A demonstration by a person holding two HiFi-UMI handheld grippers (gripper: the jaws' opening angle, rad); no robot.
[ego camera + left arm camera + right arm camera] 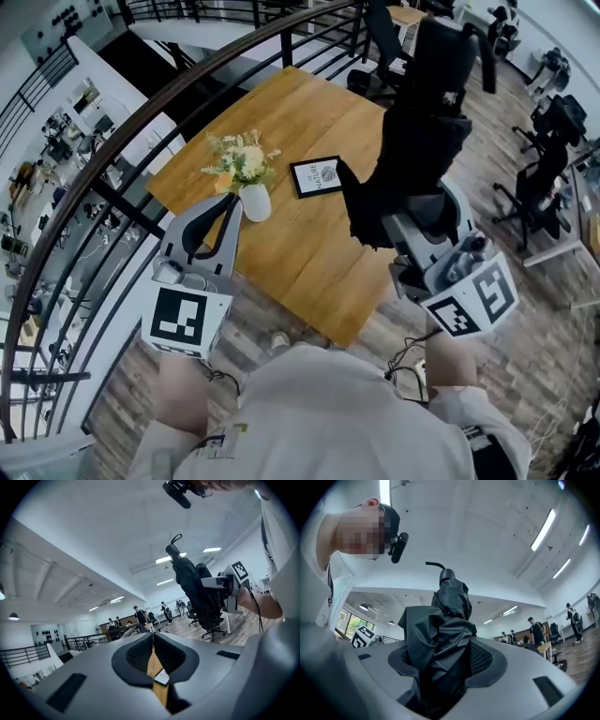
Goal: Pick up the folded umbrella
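Above the wooden table (300, 122), the folded umbrella (422, 122) stands upright, clamped in the right gripper (417, 211) and well clear of the top, so the pick-up looks done. The left gripper (211, 220) is beside it, jaws pinched together on nothing.

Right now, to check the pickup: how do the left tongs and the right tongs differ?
The right tongs clamp the black folded umbrella; the left tongs hold nothing. The left tongs meet at their tips; the right tongs are spread by fabric. Both hang over the wooden table.
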